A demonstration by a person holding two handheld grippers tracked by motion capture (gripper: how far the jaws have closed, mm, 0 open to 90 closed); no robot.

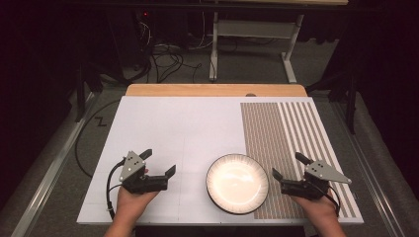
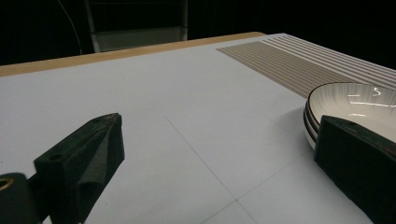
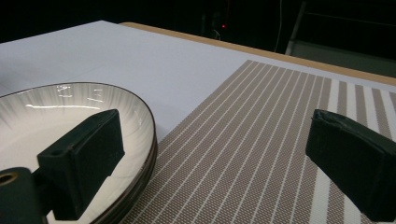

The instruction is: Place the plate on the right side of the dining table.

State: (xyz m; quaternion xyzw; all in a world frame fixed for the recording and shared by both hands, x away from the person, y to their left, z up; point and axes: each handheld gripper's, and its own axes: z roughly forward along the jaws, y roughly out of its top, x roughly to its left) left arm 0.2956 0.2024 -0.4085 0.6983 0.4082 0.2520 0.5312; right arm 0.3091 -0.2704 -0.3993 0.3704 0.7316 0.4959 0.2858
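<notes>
White table (image 1: 163, 123), plate (image 1: 237, 183) between both grippers' spread fingers (image 1: 170, 171).

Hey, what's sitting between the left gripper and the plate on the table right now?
Nothing. In the high view, bare white table surface separates the left gripper from the plate. The left gripper view shows the same bare stretch, crossed by thin lines.

I hold my left gripper (image 1: 159, 162) low at the near left, its jaws spread wide with nothing between them. My right gripper (image 1: 290, 166) sits at the near right, jaws also wide apart and empty. Both forearms come in from the bottom edge, and each gripper angles slightly inward.
</notes>
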